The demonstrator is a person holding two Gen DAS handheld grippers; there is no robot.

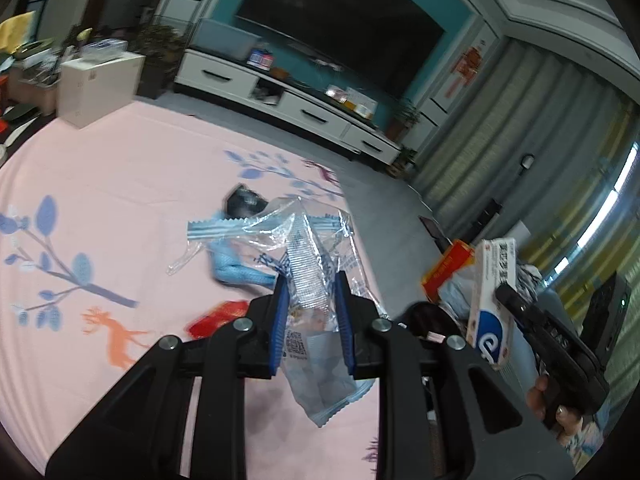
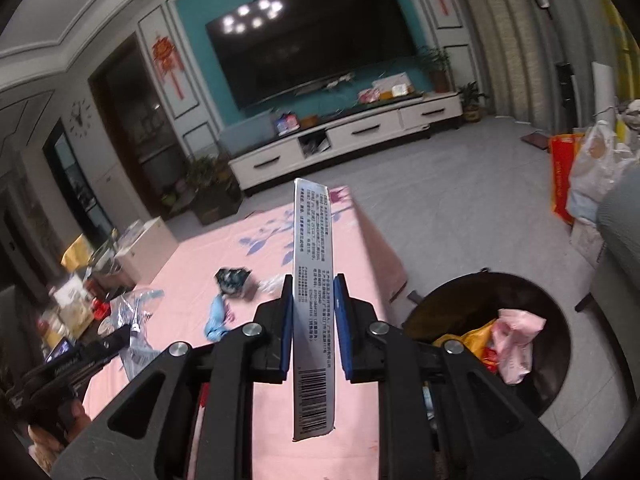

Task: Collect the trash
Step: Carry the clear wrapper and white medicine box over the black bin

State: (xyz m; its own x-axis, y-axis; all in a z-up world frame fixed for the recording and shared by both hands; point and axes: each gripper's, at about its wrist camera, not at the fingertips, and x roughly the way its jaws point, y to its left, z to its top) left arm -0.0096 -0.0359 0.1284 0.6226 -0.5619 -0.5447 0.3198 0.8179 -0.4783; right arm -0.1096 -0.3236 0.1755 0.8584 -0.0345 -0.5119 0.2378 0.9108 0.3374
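Pink cloth (image 2: 256,280) below, bin (image 2: 520,320) down to your right: your right gripper (image 2: 314,300) clamps the box (image 2: 314,280), long axis forward, nearer the bin, while your left gripper (image 1: 310,300) pinches the wrapper (image 1: 308,264).

Left gripper (image 1: 310,286) clamps clear wrapper (image 1: 308,264) above pink cloth (image 1: 120,200).

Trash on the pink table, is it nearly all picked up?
Partly. The round black bin already holds pink and yellow wrappers. In hand: the left gripper grips a clear plastic wrapper, and the right gripper grips a flat white cardboard box. Still on the pink tablecloth: a blue crumpled piece, a dark crumpled wrapper and a red packet.
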